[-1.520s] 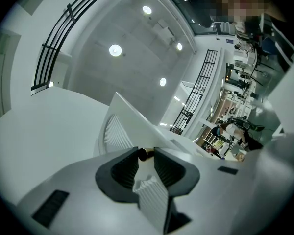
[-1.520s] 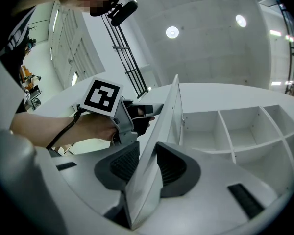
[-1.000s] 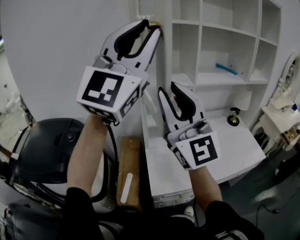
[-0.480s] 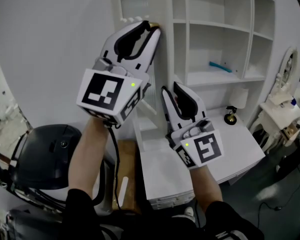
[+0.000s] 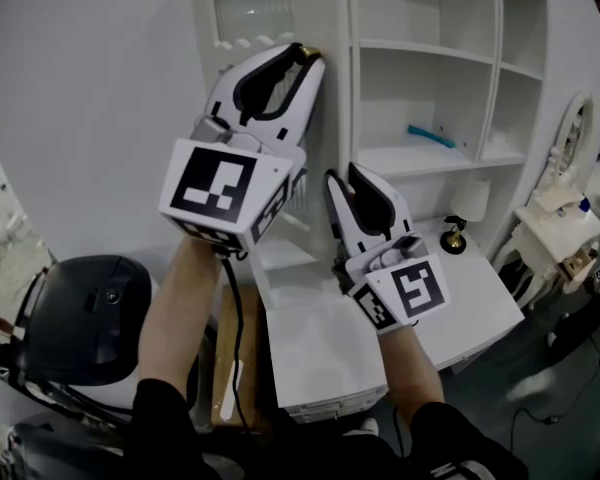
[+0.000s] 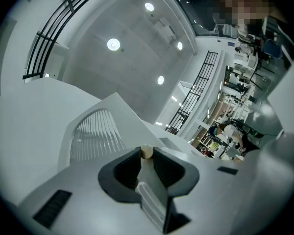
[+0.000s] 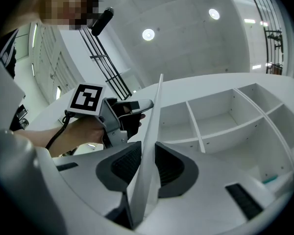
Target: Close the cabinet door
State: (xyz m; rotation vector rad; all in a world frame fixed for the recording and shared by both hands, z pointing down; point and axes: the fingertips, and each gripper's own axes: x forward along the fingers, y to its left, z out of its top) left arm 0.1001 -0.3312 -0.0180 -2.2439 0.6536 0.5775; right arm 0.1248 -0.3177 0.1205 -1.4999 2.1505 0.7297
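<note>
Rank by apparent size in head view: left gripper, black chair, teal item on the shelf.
1. left gripper: largest, but nearest the camera, so true size is unsure.
2. black chair: somewhat smaller.
3. teal item: by far smallest.

Black sleeves (image 5: 163, 423) are being worn; the white, black-lined left tool (image 5: 305, 56) and right tool (image 5: 342, 176) are being capped by square-marked cubes (image 5: 220, 188).

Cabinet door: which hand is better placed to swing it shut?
Left. The left gripper is clamped on the knob, the cabinet door's own handle. The right gripper, jaws just closing further on the door's edge lower down, likely only steadies.
</note>
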